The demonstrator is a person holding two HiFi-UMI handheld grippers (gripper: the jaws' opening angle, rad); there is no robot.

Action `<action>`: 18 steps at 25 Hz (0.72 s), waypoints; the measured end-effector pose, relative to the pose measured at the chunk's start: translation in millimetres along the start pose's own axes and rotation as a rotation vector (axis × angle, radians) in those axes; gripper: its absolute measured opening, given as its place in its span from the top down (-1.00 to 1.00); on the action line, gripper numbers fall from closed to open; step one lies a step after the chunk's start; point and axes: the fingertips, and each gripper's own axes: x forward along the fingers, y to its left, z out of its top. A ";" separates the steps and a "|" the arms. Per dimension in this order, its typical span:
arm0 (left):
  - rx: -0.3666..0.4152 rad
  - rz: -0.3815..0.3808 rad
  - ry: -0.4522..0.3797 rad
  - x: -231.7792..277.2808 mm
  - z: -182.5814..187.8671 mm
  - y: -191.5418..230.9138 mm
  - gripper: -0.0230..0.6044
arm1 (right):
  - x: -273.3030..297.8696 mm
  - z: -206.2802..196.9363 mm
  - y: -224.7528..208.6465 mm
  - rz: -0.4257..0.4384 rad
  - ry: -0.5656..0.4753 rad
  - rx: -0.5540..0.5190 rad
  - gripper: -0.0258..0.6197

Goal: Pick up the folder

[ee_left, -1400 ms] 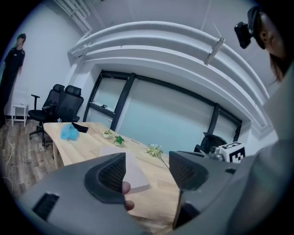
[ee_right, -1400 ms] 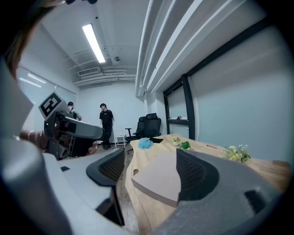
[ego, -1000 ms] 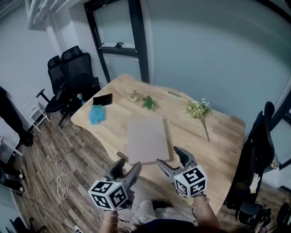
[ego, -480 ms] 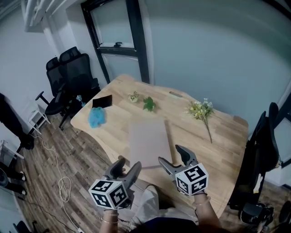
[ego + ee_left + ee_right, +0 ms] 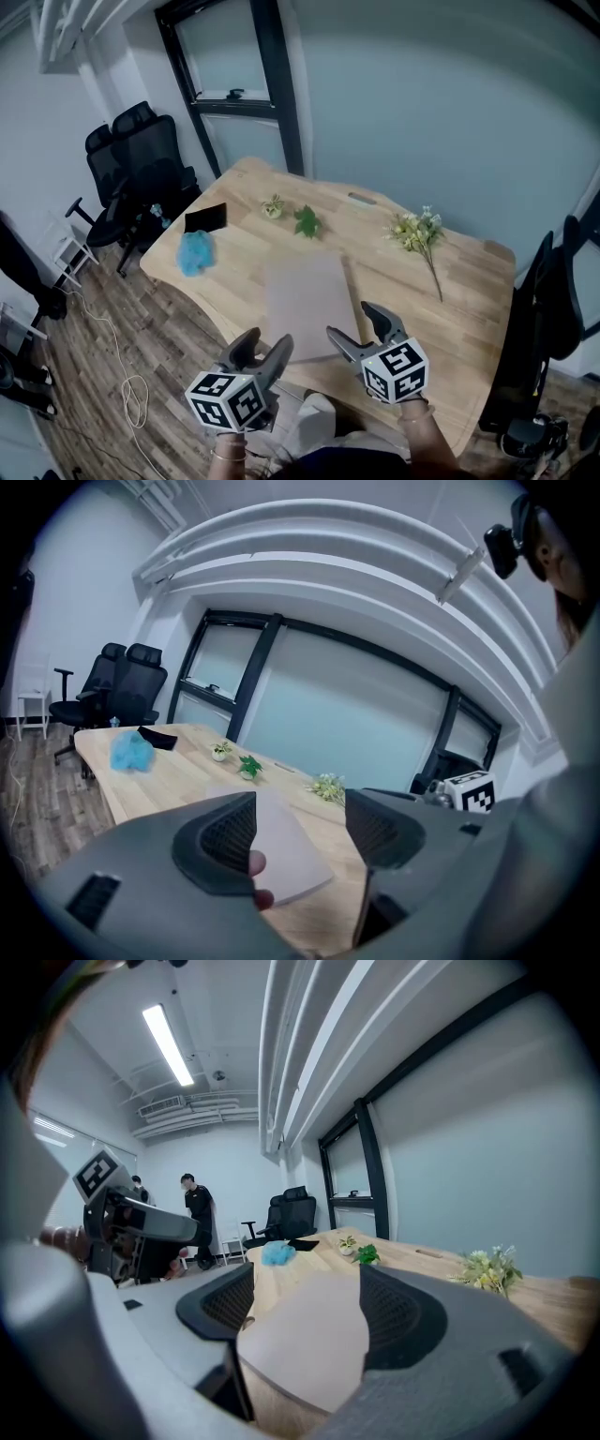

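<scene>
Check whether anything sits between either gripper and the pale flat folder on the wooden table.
Nothing visible does. The pale beige flat folder lies bare on the light wooden table, straight ahead of the open left gripper and open right gripper. The blue fluffy cloth, small green plants and flower sprig lie farther off.

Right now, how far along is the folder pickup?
Done: nothing; the folder lies flat on the table. In hand: left gripper and right gripper, both open and empty, point at its near edge without touching. Remaining: close on it, lift.
</scene>
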 end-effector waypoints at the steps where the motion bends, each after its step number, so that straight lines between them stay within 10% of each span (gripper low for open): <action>1: -0.002 -0.002 0.003 2.9 0.9 3.2 0.05 | 3.5 -0.1 -1.9 -0.003 0.003 0.002 -0.10; 18: -0.046 -0.028 0.057 55.9 6.6 48.1 0.05 | 58.5 -4.8 -39.3 -0.037 0.065 0.030 -0.10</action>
